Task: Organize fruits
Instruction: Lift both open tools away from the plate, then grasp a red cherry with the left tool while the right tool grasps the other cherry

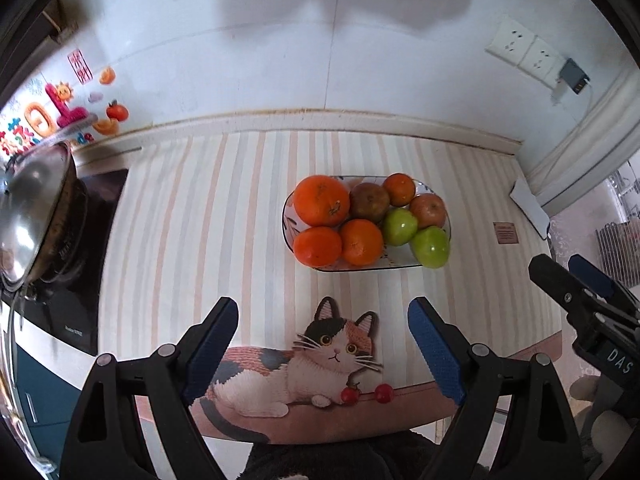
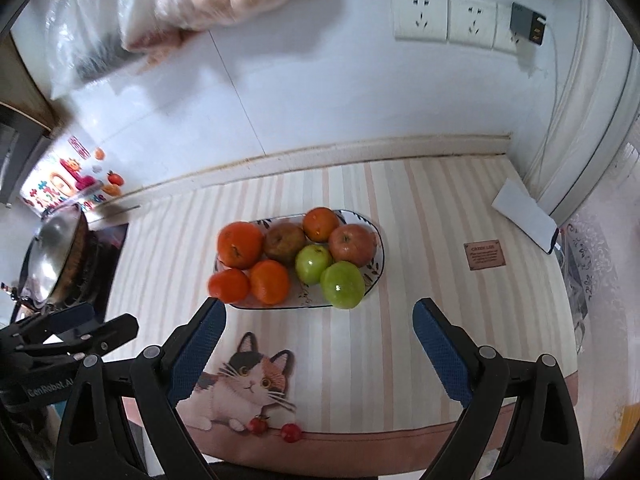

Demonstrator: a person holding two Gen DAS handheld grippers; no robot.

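Note:
A patterned oval plate (image 1: 289, 227) (image 2: 378, 257) sits on the striped mat and holds several fruits: oranges (image 1: 321, 200) (image 2: 240, 244), two green apples (image 1: 430, 246) (image 2: 342, 284), a red apple (image 1: 428, 210) (image 2: 352, 245) and a brown fruit (image 1: 369, 202) (image 2: 284, 243). My left gripper (image 1: 322, 320) is open and empty, hanging in front of the plate above the cat picture. My right gripper (image 2: 319, 320) is open and empty, just in front of the plate. Each gripper shows at the edge of the other's view, the right (image 1: 580, 292) and the left (image 2: 80, 328).
A lidded pot (image 1: 30, 208) (image 2: 54, 256) stands on a black stove at the left. A phone (image 1: 530, 206) (image 2: 526, 216) lies at the right by the wall. A small brown label (image 1: 506, 233) (image 2: 485, 254) sits on the mat. Wall sockets (image 2: 448, 16) are above.

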